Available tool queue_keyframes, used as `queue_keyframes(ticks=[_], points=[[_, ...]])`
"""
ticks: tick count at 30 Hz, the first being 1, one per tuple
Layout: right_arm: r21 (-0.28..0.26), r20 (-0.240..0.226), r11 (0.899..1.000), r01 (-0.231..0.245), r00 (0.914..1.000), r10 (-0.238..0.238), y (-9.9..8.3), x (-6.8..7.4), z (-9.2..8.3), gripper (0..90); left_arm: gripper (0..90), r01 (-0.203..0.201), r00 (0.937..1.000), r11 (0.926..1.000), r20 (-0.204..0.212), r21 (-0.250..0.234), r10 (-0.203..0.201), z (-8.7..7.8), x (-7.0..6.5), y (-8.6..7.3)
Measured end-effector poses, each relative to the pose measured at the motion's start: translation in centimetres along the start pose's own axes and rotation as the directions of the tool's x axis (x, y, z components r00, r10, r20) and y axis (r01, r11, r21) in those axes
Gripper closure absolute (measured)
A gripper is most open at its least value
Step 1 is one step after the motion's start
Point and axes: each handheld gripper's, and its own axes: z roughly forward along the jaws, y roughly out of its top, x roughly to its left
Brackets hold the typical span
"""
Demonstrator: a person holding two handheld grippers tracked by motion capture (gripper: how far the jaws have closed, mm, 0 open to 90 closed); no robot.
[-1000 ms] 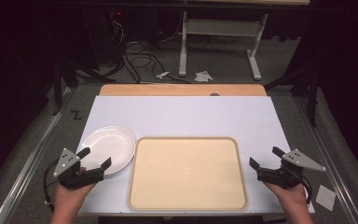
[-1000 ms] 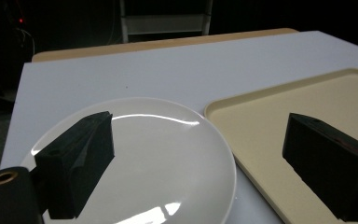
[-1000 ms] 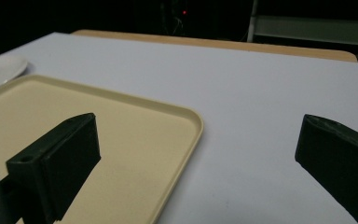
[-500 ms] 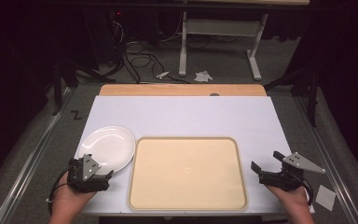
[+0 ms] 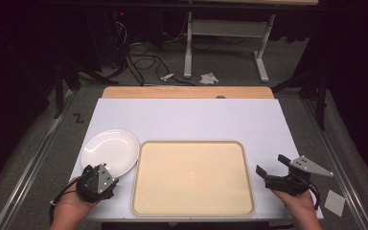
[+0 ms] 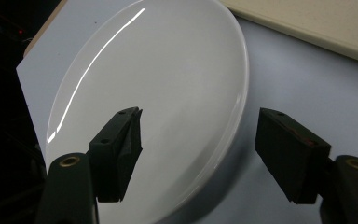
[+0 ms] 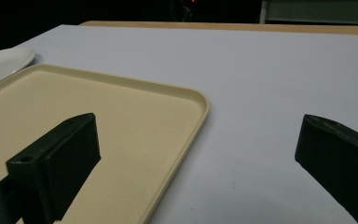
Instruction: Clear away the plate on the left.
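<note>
Gripping step: we have our left gripper (image 5: 97,182) at the near rim of the white plate (image 5: 110,149), at the table's left near corner.
Left gripper state: in the left gripper view its jaws straddle the plate's (image 6: 158,88) rim, one over the plate, the other outside over the table; they have just been closing, are partly open, and neither pad presses the rim yet, so nothing is held.
Why so placed: we judge a rim is the only part of a flat plate that two jaws can pinch, hence the approach from its edge.
Plate contents: nothing lies in it, only glare.
Tray: the beige tray (image 5: 191,176) sits mid-table, just beside the plate, its rim not under it as far as we can tell; it is bare, which suits it to receive the plate.
Right gripper state: our right gripper (image 5: 271,168) rests at the table's right side, jaws wide apart, holding nothing; in the right gripper view the tray's (image 7: 121,116) corner lies between them, untouched.
Table: the white table top (image 5: 187,120) carries nothing else.
</note>
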Motion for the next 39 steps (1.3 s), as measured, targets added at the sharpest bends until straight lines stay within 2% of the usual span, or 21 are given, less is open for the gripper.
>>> queue_keyframes(ticks=[2, 3, 5, 6, 7, 11, 12, 14, 15, 16, 17, 19, 20, 24, 29, 31, 32, 33, 34, 35, 39], points=[[0.002, -0.004, 1.0, 0.012, 0.9999, -0.012, 0.0, 0.2, 0.2, 0.6, 34.2, 0.048, 0.9988, 0.9971, 0.009, -0.059, -0.047, 0.4, -0.7, -0.1], [0.002, -0.004, 1.0, 0.012, 0.9999, -0.012, 0.0, 0.2, 0.2, 0.6, 34.6, 0.048, 0.9988, 0.9971, 0.009, -0.059, -0.047, 0.4, -0.7, -0.1], [0.006, -0.005, 1.0, 0.016, 0.9999, -0.016, 0.0, 0.2, 0.2, 0.6, 35.3, 0.08, 0.9968, 0.992, 0.011, -0.098, -0.079, 0.6, -1.3, -0.1], [0.006, -0.005, 1.0, 0.016, 0.9999, -0.016, 0.0, 0.2, 0.2, 0.6, 35.7, 0.08, 0.9968, 0.992, 0.011, -0.098, -0.079, 0.6, -1.3, -0.1], [0.004, -0.006, 1.0, 0.016, 0.9999, -0.016, 0.0, 0.1, 0.2, 0.6, 35.7, 0.105, 0.9944, 0.9865, 0.011, -0.125, -0.105, 0.8, -1.6, -0.1], [0.009, -0.004, 1.0, 0.004, 1.0, -0.004, 0.0, 0.1, 0.2, 0.6, 39.0, 0.128, 0.9913, 0.9741, -0.007, -0.187, -0.131, 1.1, -2.5, -0.3], [0.005, -0.006, 1.0, 0.01, 0.9999, -0.01, 0.0, 0.1, 0.2, 0.6, 39.4, 0.123, 0.992, 0.9744, -0.004, -0.188, -0.126, 1.1, -2.5, -0.3], [0.003, -0.007, 1.0, 0.017, 0.9998, -0.017, 0.0, 0.1, 0.2, 0.6, 40.5, 0.088, 0.9959, 0.9822, -0.002, -0.166, -0.09, 1.1, -2.5, -0.5], [0.003, -0.007, 1.0, 0.017, 0.9998, -0.017, 0.0, 0.1, 0.2, 0.6, 40.6, 0.088, 0.9959, 0.9822, -0.002, -0.166, -0.09, 1.1, -2.5, -0.5], [0.006, -0.008, 1.0, 0.014, 0.9999, -0.014, 0.1, 0.2, 0.3, 0.6, 40.7, 0.065, 0.9978, 0.9854, -0.001, -0.157, -0.066, 1.1, -2.5, -0.7], [0.006, -0.009, 1.0, 0.018, 0.9998, -0.017, 0.1, 0.2, 0.4, 0.6, 41.0, 0.065, 0.9978, 0.9854, -0.001, -0.157, -0.066, 1.1, -2.5, -0.7], [0.011, -0.006, 1.0, 0.018, 0.9998, -0.018, 0.1, 0.2, 0.5, 0.6, 41.5, 0.025, 0.9997, 0.9892, -0.005, -0.145, -0.026, 1.0, -2.5, -0.8], [0.011, -0.006, 1.0, 0.018, 0.9998, -0.018, 0.1, 0.2, 0.5, 0.6, 41.6, 0.025, 0.9997, 0.9892, -0.005, -0.145, -0.026, 1.0, -2.5, -0.8], [0.013, -0.002, 1.0, 0.014, 0.9999, -0.014, 0.1, 0.2, 0.7, 0.6, 42.0, -0.026, 0.9996, 0.9922, -0.013, -0.122, 0.025, 0.8, -2.4, -1.0], [0.0, 0.012, 1.0, 0.022, 0.9997, -0.022, 0.2, 0.1, 0.4, 0.6, 43.9, -0.038, 0.9989, 0.9931, -0.03, -0.111, 0.035, 0.8, -2.3, -1.1], [-0.009, 0.016, 1.0, 0.023, 0.9996, -0.022, 0.3, 0.1, 0.3, 0.6, 44.2, -0.038, 0.9991, 0.9932, -0.02, -0.11, 0.036, 0.8, -2.4, -1.2], [-0.01, 0.018, 1.0, 0.022, 0.9996, -0.022, 0.3, 0.1, 0.2, 0.6, 44.8, -0.05, 0.9987, 0.9936, -0.018, -0.101, 0.049, 0.8, -2.3, -1.2], [-0.01, 0.018, 1.0, 0.022, 0.9996, -0.022, 0.3, 0.1, 0.2, 0.6, 44.8, -0.052, 0.9986, 0.994, -0.001, -0.096, 0.052, 0.8, -2.4, -1.3], [-0.01, 0.016, 1.0, 0.021, 0.9997, -0.02, 0.3, 0.1, 0.3, 0.6, 45.4, -0.144, 0.9895, 0.9891, -0.002, -0.027, 0.144, 0.4, -1.9, -1.3], [-0.007, 0.015, 1.0, 0.02, 0.9997, -0.019, 0.2, 0.1, 0.5, 0.6, 46.0, -0.16, 0.9872, 0.9869, -0.001, -0.025, 0.16, 0.6, -1.9, -1.4], [-0.001, 0.012, 1.0, 0.012, 0.9998, -0.012, 0.2, 0.0, 0.6, 0.6, 48.0, -0.178, 0.984, 0.9838, 0.007, -0.024, 0.178, 1.1, -2.0, -1.5]])
